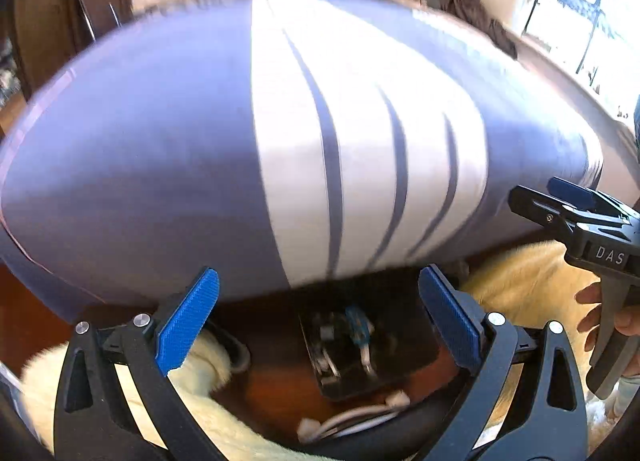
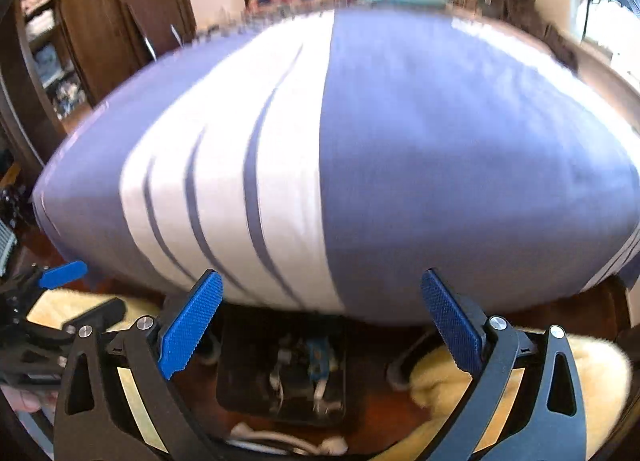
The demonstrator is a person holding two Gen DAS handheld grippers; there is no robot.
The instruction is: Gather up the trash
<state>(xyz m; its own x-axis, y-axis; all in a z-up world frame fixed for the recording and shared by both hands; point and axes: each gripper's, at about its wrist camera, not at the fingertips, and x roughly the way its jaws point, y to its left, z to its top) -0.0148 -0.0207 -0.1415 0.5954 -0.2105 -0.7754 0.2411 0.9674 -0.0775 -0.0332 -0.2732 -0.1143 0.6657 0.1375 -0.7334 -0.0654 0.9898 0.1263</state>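
Note:
Both views are blurred. My left gripper (image 1: 320,321) is open and empty, held low in front of a bed with a blue and white striped cover (image 1: 180,161). My right gripper (image 2: 322,321) is also open and empty, facing the same bed cover (image 2: 460,181). The right gripper also shows at the right edge of the left wrist view (image 1: 560,201), and the left gripper shows at the left edge of the right wrist view (image 2: 60,275). No piece of trash can be made out.
A black tray of chargers and plugs (image 1: 360,345) sits on the dark wood floor under the bed's edge, with white cables (image 1: 352,421) beside it; the tray also shows in the right wrist view (image 2: 288,373). Cream fluffy rugs (image 1: 520,281) (image 2: 520,377) lie on both sides. A window (image 1: 580,21) is at far right.

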